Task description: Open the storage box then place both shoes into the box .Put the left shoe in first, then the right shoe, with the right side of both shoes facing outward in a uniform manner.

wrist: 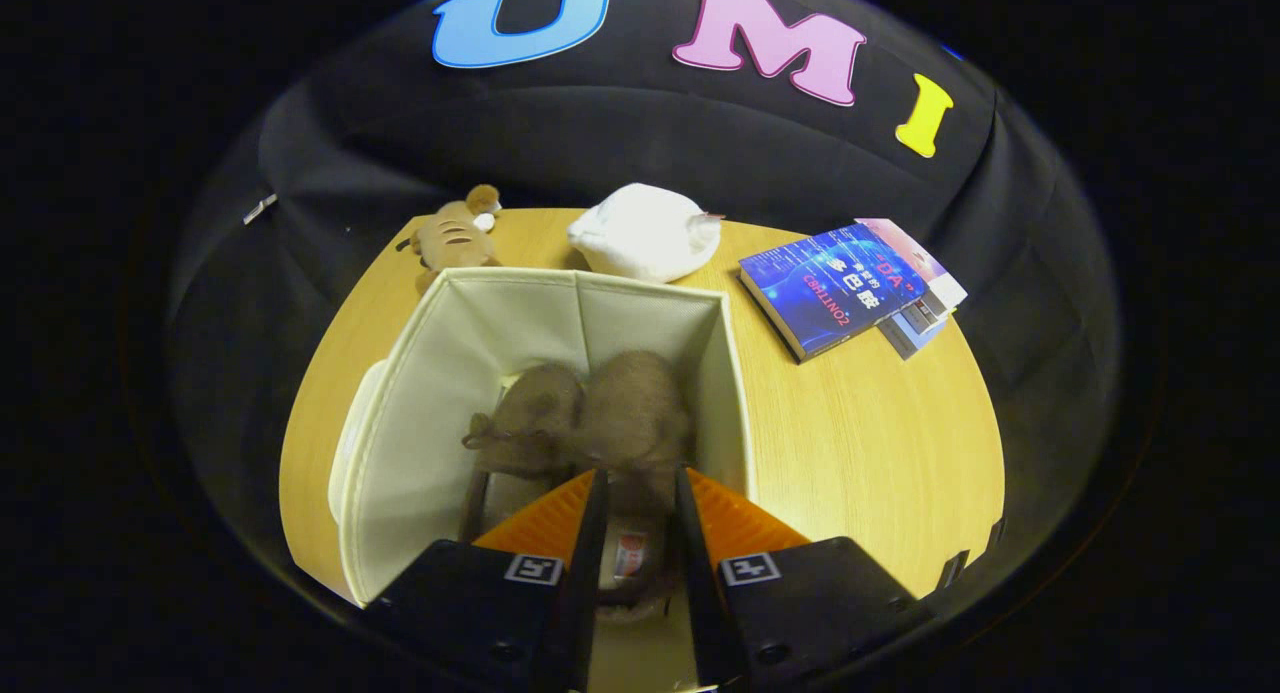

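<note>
A cream fabric storage box (470, 318) stands open on the wooden table (860, 453). Two brown suede shoes lie side by side inside it, toes pointing away from me. One shoe (530, 413) rests nearer the left wall, ahead of my left finger. The other shoe (645, 403) lies by the right wall, and its heel end with the pale insole sits between my fingers. My gripper (640, 483) reaches down into the box, its fingers close together and pressing on the sides of that shoe's heel end.
A pale lid-like piece (350, 453) lies against the outside of the box's left wall. Beyond the box sit a brown striped plush toy (455, 235) and a white soft bundle (645, 231). A stack of books (835, 288) lies to the right.
</note>
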The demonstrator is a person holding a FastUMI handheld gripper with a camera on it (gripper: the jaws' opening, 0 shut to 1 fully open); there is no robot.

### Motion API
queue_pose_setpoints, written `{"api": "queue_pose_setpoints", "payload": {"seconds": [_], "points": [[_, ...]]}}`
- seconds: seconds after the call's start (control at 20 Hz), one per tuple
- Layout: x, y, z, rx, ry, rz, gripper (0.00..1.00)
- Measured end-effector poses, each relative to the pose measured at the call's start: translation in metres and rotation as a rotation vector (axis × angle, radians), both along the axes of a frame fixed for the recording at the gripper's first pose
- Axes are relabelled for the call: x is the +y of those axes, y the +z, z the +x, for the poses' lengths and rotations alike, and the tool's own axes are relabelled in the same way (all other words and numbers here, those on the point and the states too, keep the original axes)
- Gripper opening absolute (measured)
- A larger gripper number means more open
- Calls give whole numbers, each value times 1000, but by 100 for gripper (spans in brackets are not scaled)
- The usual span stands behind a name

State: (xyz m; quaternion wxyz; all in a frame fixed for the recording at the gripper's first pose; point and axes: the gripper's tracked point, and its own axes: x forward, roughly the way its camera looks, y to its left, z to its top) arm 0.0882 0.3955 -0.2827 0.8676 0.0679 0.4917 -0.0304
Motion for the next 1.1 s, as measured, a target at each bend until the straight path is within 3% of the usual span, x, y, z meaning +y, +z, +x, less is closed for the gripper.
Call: {"api": "queue_pose_setpoints", "payload": {"seconds": [0.1,0.25,0.4,0.8,1.1], "points": [[4,2,0,-12,33,-4,67],[12,6,3,-40,52,16,78],[13,12,2,-73,85,-7,98],[2,35,4,-185,100,24,98],[-46,55,8,-306,103,25,98]]}}
